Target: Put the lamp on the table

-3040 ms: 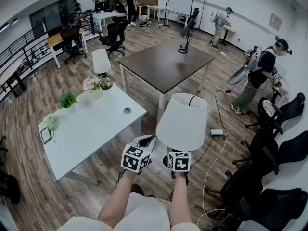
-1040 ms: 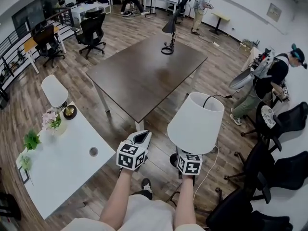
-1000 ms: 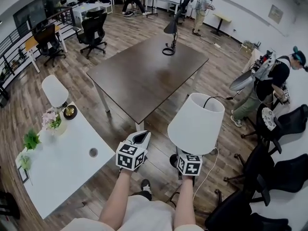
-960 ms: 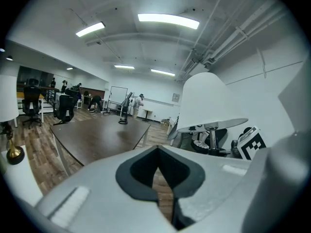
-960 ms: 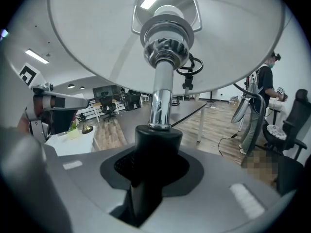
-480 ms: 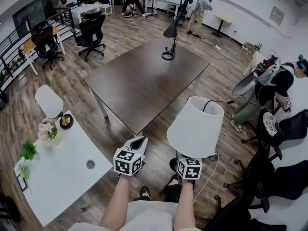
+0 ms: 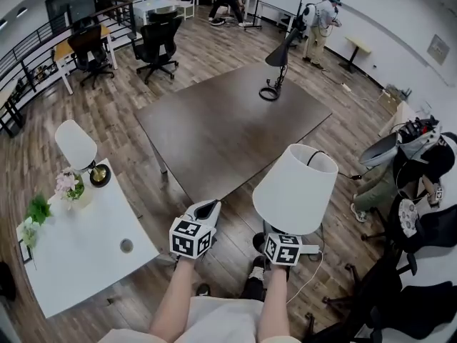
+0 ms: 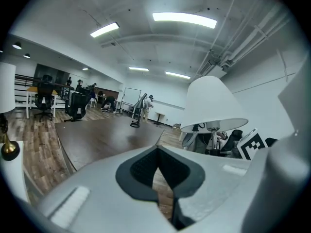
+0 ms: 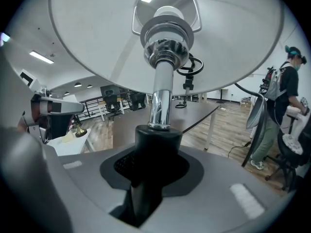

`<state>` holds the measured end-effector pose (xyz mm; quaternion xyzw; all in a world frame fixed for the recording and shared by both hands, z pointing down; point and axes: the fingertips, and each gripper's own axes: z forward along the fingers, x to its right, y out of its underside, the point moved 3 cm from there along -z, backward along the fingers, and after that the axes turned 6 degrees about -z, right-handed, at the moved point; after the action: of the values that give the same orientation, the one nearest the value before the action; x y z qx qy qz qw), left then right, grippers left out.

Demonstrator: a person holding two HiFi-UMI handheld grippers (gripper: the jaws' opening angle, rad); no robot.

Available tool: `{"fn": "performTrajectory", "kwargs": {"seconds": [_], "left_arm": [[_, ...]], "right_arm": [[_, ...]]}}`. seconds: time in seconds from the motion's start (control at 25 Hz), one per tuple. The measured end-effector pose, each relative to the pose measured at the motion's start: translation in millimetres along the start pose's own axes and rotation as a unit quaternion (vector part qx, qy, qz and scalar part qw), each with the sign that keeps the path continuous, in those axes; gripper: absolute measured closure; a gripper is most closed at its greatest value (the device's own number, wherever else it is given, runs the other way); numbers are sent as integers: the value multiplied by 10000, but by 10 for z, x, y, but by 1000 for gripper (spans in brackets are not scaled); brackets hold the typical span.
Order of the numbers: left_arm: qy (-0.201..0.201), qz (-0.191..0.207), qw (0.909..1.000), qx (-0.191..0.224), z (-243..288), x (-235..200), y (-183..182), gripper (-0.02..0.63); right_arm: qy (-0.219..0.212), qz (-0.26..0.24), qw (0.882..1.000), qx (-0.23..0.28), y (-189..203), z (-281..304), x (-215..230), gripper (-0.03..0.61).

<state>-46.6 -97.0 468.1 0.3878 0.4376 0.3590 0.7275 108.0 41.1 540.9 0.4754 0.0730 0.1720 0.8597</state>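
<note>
Dark-topped table (image 7: pixel 228 127) filled the frame's centre, up-left of the white-shaded lamp (image 7: pixel 294 188) held off it at lower right; the right gripper (image 7: pixel 280 245) was clamped on its upright stem; the left gripper (image 7: pixel 206 210), nearer the table corner, was closed, empty

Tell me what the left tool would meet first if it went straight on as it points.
Probably the dark table: the left tool points toward its near corner, with only floor in between. Its height against the tabletop is unclear, so it might pass just over the edge.
</note>
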Motion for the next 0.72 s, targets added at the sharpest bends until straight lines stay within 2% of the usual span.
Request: {"fn": "performTrajectory", "kwargs": {"seconds": [0.24, 0.48, 0.72], "left_arm": [[-285, -19, 9996, 66, 580, 49, -213, 614], [-615, 24, 9980, 116, 1074, 223, -470, 614], [-964, 123, 9950, 215, 1554, 313, -673, 614]], "right_arm": [[-359, -351, 9987, -51, -304, 502, 402, 446], [-643, -400, 9971, 59, -677, 868, 968, 446], [-980, -710, 9924, 242, -1082, 1332, 1391, 448]]}}
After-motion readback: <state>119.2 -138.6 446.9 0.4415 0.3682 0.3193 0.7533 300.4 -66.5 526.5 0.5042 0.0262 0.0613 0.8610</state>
